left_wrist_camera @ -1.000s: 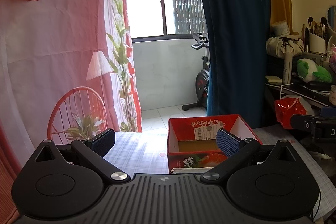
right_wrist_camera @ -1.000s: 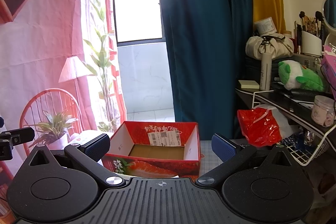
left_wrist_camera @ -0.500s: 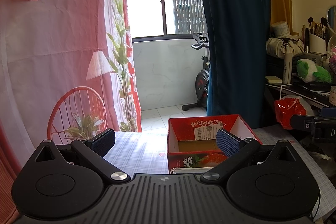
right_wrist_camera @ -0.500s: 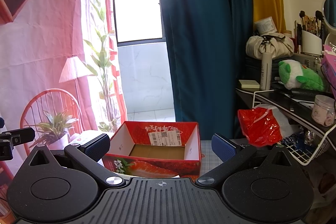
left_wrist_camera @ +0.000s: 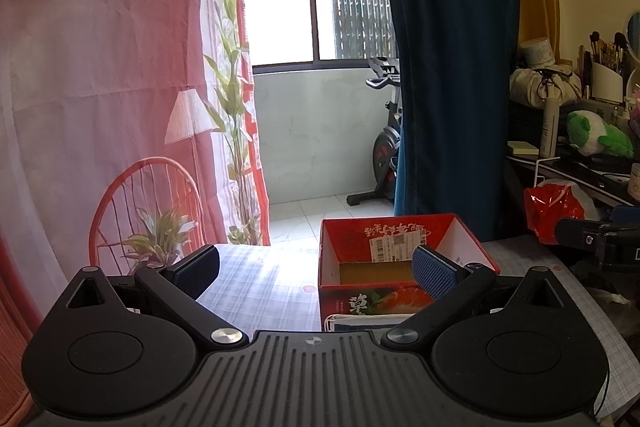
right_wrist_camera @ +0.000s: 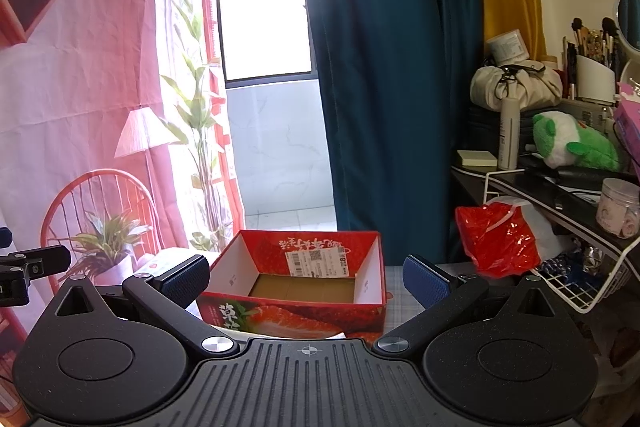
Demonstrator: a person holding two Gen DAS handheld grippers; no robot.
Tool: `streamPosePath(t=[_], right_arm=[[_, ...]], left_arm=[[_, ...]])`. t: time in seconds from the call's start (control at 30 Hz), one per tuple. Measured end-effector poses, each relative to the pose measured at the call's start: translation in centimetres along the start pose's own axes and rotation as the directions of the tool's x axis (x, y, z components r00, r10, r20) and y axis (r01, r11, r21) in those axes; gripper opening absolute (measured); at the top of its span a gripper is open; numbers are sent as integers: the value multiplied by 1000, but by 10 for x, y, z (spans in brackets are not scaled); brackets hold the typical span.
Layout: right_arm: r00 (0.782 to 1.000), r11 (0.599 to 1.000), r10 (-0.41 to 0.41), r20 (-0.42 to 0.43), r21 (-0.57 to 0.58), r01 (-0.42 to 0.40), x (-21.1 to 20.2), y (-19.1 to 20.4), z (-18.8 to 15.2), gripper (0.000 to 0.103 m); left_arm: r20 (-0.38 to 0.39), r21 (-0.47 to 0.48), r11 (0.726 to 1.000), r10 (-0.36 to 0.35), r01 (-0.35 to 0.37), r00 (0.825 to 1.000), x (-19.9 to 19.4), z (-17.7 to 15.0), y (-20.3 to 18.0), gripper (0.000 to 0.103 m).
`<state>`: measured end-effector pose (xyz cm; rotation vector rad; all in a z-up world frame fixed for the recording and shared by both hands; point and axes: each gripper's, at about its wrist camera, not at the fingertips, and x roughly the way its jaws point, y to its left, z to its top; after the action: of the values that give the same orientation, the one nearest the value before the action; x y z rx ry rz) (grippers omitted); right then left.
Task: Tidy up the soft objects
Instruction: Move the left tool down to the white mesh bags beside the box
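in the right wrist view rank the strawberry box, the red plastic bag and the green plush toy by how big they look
1. strawberry box, largest, though also nearest.
2. red plastic bag.
3. green plush toy, close to the bag and farther back, so uncertain.

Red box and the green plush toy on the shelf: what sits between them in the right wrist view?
In the right wrist view, a red plastic bag lies between the red box and the green plush toy, hanging below the dark shelf's edge.
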<state>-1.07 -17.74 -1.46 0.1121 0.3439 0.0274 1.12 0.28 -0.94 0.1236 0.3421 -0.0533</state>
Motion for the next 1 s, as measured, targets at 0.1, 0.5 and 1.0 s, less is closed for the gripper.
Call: streamPosePath(t=[0.1,0.5,1.0], right_arm=[[1000,1000,3,16,12,-3,1,0,-2,103],[997,994,79,-5,75,-78,61,-16,-29,103],[990,999,45,-131,36,-40,137,-9,-77,103]], left_arm=[[2,1,1000,-6,6,1000,3,-1,1,103],[95,45,995,90,-94,991,52,-33,-8,103],[-108,-14,999,39,-40,993,128,-74,14,96]])
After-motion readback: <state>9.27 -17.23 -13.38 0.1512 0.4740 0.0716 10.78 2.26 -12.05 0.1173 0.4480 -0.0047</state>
